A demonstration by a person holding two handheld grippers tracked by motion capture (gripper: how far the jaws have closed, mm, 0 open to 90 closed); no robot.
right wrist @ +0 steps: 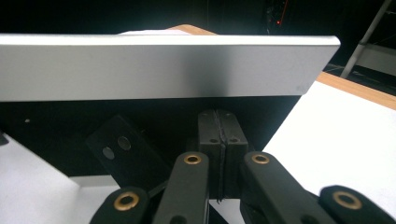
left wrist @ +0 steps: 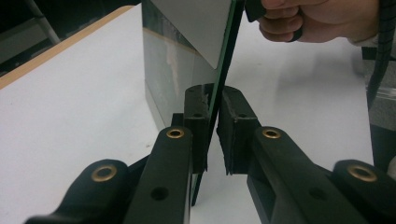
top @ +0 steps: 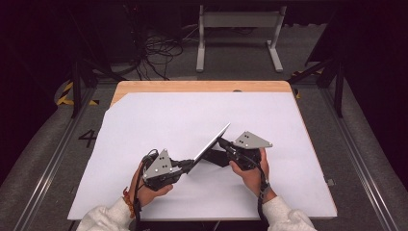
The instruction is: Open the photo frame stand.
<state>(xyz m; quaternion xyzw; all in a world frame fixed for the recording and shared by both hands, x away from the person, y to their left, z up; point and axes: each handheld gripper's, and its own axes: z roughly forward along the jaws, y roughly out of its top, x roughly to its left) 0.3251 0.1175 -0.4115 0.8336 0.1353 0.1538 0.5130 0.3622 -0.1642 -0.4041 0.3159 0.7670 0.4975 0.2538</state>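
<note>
High view: a thin, stiff silver-grey metal panel (top: 210, 143) tilts above the white-covered table's (top: 144, 120) near middle; left gripper view: left gripper (left wrist: 213, 116) pinches its slick edge; right gripper view: right gripper (right wrist: 218, 133) pressed together beneath it, grip unclear.

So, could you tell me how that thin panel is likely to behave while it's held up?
Probably stiff: the thin panel stays straight, tilted between both hands. Possibly slippery, since its face looks smooth and the left claw pinches just its edge.
</note>
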